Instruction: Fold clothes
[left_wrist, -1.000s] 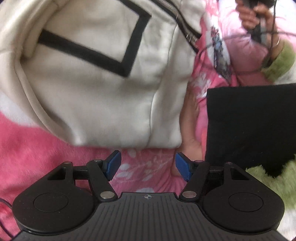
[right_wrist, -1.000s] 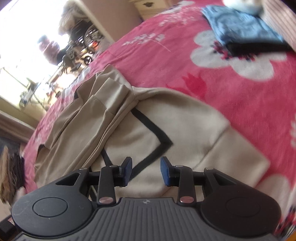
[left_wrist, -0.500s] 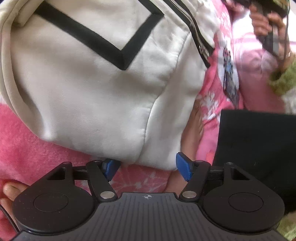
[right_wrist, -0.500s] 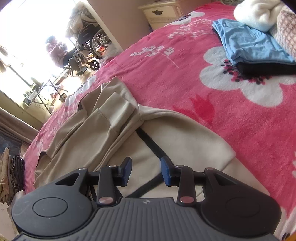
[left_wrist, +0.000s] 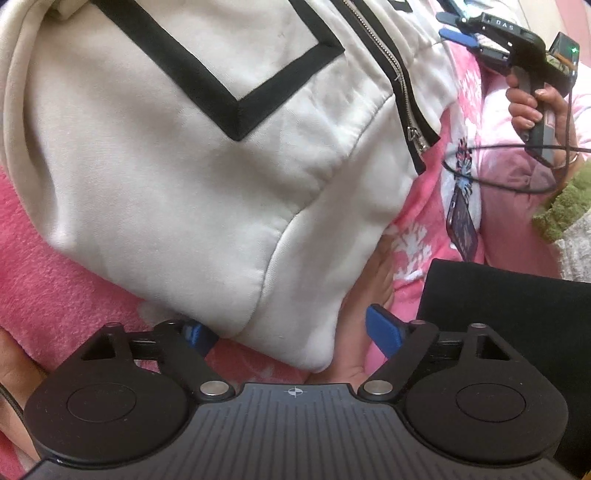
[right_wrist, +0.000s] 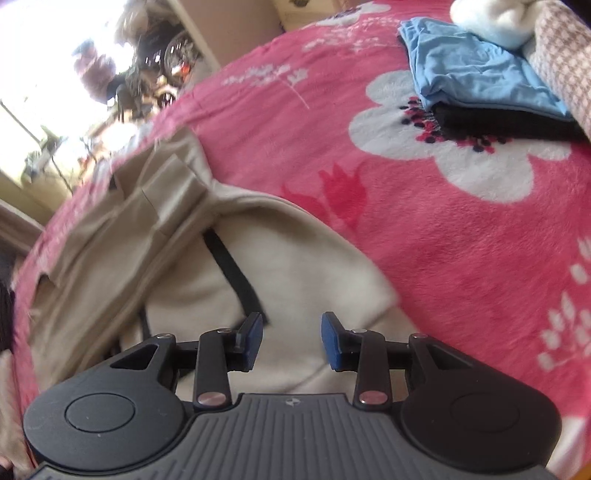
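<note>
- Your left gripper (left_wrist: 291, 334) — jaws opening, the hoodie (left_wrist: 192, 177) hem between them, unclamped.
- Your right gripper (right_wrist: 291, 341) — jaws apart, empty, over the hoodie.
- Hoodie lies on the bed (right_wrist: 461, 258).

The left gripper (left_wrist: 291, 334) is angled down, jaws opening; the right gripper (right_wrist: 291, 341) is held apparently part open.

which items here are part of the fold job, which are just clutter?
In play:
- cream zip jacket, its hem corner lying between the opening jaws of the left gripper
- right gripper, open above the jacket

Lying about:
- folded blue garment on a black one
- white bundle
- pink floral blanket
- black cloth
</note>
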